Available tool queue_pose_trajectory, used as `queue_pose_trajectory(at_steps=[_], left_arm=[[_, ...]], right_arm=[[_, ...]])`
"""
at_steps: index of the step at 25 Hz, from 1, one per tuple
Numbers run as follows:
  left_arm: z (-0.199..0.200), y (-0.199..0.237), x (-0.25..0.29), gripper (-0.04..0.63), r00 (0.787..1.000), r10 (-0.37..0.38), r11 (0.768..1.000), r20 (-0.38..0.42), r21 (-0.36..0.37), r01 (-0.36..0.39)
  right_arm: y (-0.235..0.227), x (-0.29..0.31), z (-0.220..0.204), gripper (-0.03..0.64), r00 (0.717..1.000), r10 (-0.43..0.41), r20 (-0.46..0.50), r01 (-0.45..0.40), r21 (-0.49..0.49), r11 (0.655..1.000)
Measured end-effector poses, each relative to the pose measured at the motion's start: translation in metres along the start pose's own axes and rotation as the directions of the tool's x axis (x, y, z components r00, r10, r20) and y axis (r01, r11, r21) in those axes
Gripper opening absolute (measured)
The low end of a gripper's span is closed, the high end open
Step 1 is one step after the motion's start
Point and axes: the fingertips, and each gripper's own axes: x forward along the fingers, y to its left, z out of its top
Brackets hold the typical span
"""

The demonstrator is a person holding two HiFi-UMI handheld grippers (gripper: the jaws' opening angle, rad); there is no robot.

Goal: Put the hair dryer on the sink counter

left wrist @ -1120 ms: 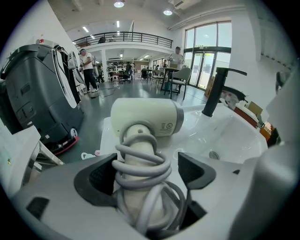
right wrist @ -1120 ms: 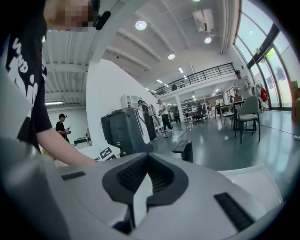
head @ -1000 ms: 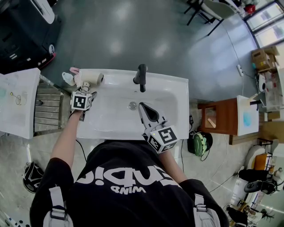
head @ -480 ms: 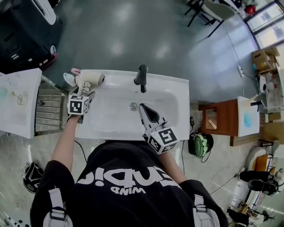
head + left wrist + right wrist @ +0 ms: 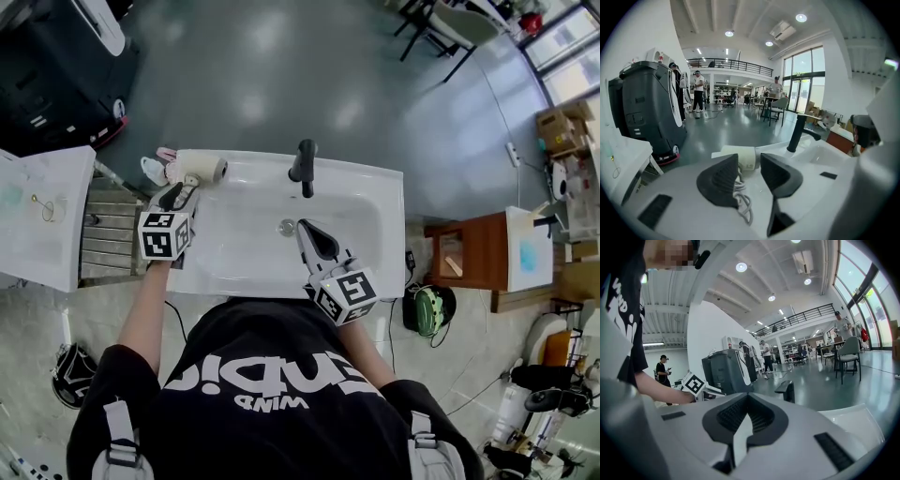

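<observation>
While left tool closes empty, cream hair dryer lies sideways, right tool closed.

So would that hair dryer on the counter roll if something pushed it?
Possibly a little: the hair dryer lies on its side and looks round. Its cord looks floppy and would likely trail. It sits near the counter edge, so a shove might drop it.

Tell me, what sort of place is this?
Probably a large lab or workshop hall, not a real bathroom: the sink with its tap stands free on an open floor, with chairs and a balcony railing behind.
</observation>
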Motion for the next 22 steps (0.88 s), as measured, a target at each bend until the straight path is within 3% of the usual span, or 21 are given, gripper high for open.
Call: queue_pose_trajectory(at_steps=[3,5,15,22], left_arm=[[0.008,-0.008,-0.01,0.054,1.0,0.004,1.0,0.027,-0.002,-0.004],[0.012,-0.016,-0.016,0.02,0.999,-0.006,1.0,0.046,0.015,0.005],[0.042,-0.071,-0.048,0.02,0.983,-0.147,0.988,0.114,0.073,0.139],[0.063,-0.114,-0.076,0.02,0.932,-0.301,0.952,0.2,0.125,0.281]], right_arm=[[0.0,-0.001,0.0,0.018,1.0,-0.001,0.001,0.001,0.002,1.0],[0.001,-0.002,-0.001,0.018,1.0,-0.002,0.0,0.002,0.004,1.0],[0.005,-0.002,0.001,0.018,1.0,-0.004,0.01,0.004,-0.002,1.0],[0.008,0.001,0.008,0.018,0.999,0.015,0.03,-0.014,-0.02,1.0]])
